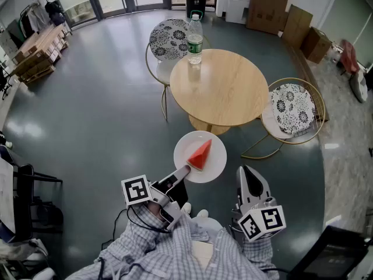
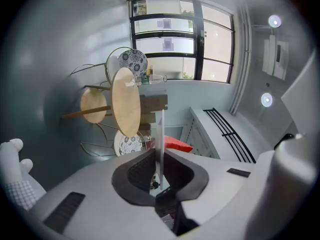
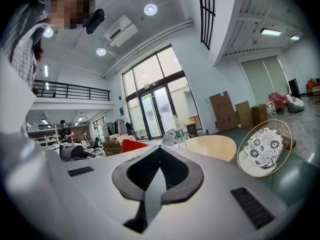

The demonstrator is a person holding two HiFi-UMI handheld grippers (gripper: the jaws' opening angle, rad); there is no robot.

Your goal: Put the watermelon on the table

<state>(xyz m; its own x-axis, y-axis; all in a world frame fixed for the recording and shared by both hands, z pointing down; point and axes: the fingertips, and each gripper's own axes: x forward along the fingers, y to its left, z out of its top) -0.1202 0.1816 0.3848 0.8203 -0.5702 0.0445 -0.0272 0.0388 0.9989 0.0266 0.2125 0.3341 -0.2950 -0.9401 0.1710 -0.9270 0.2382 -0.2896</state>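
A red watermelon wedge (image 1: 201,154) lies on a white plate (image 1: 217,157) held in the air just in front of the round wooden table (image 1: 224,89). My left gripper (image 1: 185,171) is shut on the plate's near rim. In the left gripper view the plate (image 2: 161,134) stands edge-on between the pads of that gripper (image 2: 160,169), with the watermelon (image 2: 176,144) beyond and the table (image 2: 125,104) further off. My right gripper (image 1: 247,177) hangs to the right of the plate, shut and empty. The right gripper view shows this gripper (image 3: 159,171) with the wedge (image 3: 131,145) to its left.
A water bottle (image 1: 194,39) stands at the table's far edge. Two wire chairs with patterned cushions flank the table, one behind (image 1: 169,39) and one at the right (image 1: 293,108). Cardboard boxes (image 1: 268,4) line the far wall. A person (image 3: 64,131) stands far off.
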